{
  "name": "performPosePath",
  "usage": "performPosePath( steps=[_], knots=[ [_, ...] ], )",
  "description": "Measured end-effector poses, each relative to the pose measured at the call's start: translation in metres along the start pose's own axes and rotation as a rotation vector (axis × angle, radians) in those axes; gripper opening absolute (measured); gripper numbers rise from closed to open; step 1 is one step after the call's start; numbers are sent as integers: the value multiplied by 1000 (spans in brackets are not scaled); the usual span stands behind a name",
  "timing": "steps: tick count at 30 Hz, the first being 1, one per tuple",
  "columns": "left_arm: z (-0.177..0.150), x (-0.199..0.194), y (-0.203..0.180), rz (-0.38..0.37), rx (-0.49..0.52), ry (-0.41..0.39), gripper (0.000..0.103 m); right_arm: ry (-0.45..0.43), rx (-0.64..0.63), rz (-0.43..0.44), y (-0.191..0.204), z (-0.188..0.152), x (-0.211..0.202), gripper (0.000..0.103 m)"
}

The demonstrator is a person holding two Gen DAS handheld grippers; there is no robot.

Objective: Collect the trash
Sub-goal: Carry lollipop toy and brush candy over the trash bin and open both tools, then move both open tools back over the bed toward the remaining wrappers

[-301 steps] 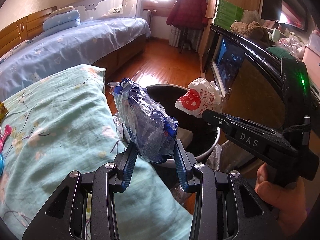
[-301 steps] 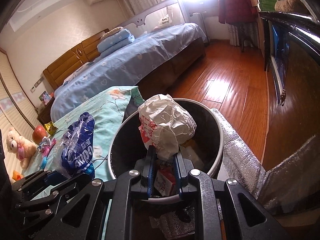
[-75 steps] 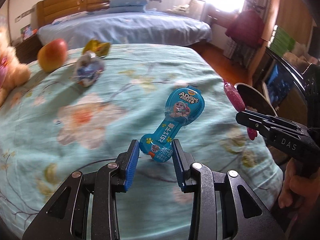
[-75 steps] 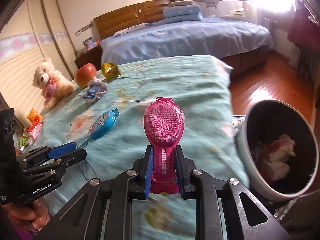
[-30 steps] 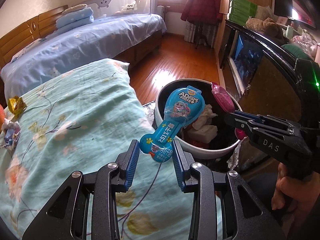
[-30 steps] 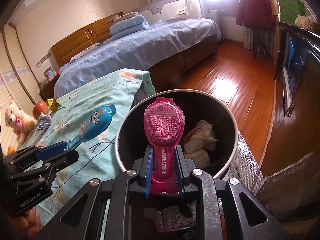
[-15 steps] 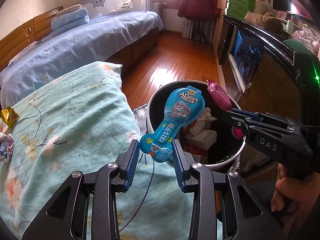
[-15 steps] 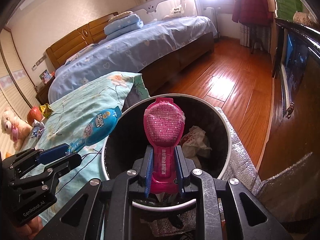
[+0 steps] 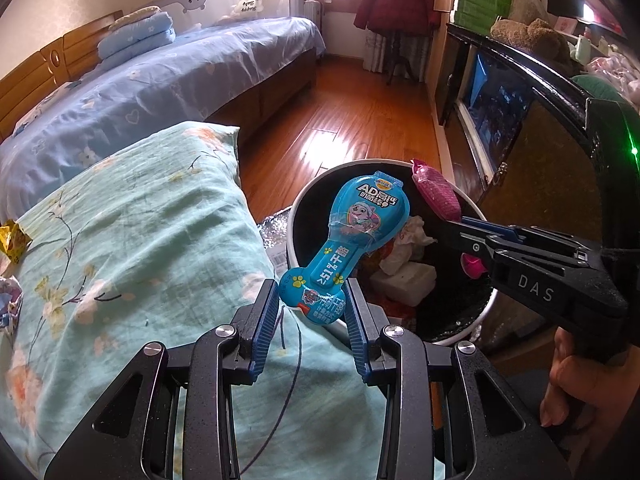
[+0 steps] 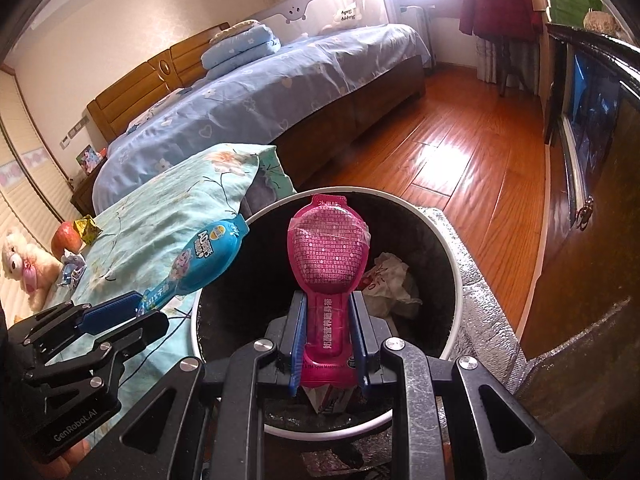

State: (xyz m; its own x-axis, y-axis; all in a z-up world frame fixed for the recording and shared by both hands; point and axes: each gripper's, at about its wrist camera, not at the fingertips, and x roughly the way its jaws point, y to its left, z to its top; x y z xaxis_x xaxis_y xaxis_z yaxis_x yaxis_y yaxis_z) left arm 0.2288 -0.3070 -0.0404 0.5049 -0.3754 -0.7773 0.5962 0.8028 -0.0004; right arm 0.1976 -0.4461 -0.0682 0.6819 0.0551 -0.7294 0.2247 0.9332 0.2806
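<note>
My left gripper is shut on the stem of a blue spoon-shaped candy wrapper, which sticks up over the near rim of the white-rimmed black trash bin. Over the bin's opening, my right gripper is shut on a pink spoon-shaped wrapper. From the right wrist view the bin lies right under that wrapper, and the left gripper with the blue wrapper reaches in from the left. The right gripper and pink wrapper also show in the left wrist view. White crumpled trash lies inside the bin.
A teal flowered bedspread borders the bin on the left, with a yellow wrapper, an apple and a teddy bear further back. A dark cabinet stands right of the bin. Silver foil lies around the bin's base.
Both grippers have shifted a little further over the bin, still holding their wrappers. The bedspread has slid left in both views.
</note>
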Motion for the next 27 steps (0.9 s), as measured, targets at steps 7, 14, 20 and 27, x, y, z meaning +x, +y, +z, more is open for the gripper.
performPosePath(
  steps=[7, 14, 20, 27],
  knots=[
    [4, 1, -1, -2, -6, -1, 33, 4, 5, -1, -1, 2, 2, 22],
    [-4, -9, 7, 11, -30, -23, 57, -10, 45, 14, -6, 3, -3, 48],
    [-27, -22, 30, 20, -88, -6, 59, -30, 54, 48, 7, -4, -9, 68],
    [-57, -42, 78, 70, -177, -13, 64, -34, 22, 99, 43, -9, -10, 80]
  ],
)
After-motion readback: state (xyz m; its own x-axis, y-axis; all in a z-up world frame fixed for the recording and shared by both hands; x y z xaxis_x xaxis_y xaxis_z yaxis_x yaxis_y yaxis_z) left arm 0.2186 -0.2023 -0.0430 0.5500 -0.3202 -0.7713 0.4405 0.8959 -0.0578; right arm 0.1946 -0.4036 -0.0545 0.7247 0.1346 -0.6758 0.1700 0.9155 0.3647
